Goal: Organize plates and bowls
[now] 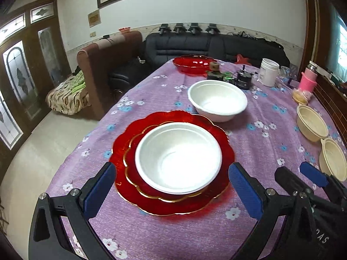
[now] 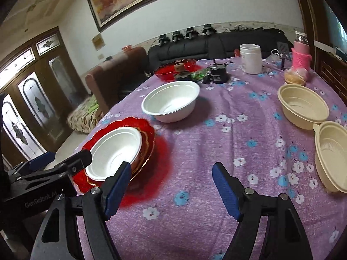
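Two white bowls (image 1: 178,157), two cream bowls (image 2: 303,106), two stacked red plates (image 1: 138,173), one red dish (image 1: 190,64)

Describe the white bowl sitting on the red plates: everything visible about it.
The white bowl is round, plain and matte, looking like thin moulded paper or foam, with a narrow rolled rim and a flat, empty bottom. It sits upright on a smaller gold-edged red plate, which is stacked on a larger scalloped red plate near the table's edge. Nothing else touches it: the left gripper stands open with its jaws either side of the stack and clear of the bowl.
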`<state>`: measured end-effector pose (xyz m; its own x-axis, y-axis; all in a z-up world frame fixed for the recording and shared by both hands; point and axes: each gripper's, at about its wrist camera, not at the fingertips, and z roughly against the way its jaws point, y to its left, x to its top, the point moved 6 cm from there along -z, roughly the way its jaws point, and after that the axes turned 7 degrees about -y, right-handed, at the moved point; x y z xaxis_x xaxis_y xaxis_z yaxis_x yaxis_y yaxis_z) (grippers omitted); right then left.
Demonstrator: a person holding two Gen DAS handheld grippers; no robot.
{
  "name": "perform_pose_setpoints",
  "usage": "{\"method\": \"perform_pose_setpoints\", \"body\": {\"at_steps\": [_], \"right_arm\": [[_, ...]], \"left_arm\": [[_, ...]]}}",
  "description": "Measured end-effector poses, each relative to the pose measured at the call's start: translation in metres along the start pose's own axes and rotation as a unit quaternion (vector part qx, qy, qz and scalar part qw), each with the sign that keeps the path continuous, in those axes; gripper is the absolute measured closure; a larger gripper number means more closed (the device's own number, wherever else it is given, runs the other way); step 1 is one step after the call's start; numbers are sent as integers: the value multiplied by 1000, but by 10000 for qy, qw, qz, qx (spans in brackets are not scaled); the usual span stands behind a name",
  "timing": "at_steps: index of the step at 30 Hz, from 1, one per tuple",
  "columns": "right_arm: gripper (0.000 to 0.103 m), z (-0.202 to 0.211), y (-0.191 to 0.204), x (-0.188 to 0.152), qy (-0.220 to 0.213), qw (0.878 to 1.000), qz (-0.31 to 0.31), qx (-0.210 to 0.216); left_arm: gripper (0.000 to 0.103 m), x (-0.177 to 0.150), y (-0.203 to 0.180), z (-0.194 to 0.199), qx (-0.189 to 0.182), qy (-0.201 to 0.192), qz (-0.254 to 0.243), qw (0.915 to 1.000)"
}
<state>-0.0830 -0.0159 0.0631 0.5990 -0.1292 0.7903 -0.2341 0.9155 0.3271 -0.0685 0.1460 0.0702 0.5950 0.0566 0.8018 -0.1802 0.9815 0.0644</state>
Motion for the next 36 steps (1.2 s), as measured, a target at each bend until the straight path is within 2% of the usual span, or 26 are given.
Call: {"method": "perform_pose_setpoints", "body": {"at_steps": [24, 30, 36], "right_arm": [[22, 15, -34, -3, -35, 9995, -286, -143], [22, 31, -49, 2, -194, 9988, -366, -265], [22, 55, -83, 14, -452, 9955, -626, -541]], "left_arm": [[0, -7, -23, -8, -93, 215, -197, 9995], [0, -7, -31, -5, -133, 217, -278, 9993], [0, -9, -44, -7, -211, 272, -391, 9986]]}}
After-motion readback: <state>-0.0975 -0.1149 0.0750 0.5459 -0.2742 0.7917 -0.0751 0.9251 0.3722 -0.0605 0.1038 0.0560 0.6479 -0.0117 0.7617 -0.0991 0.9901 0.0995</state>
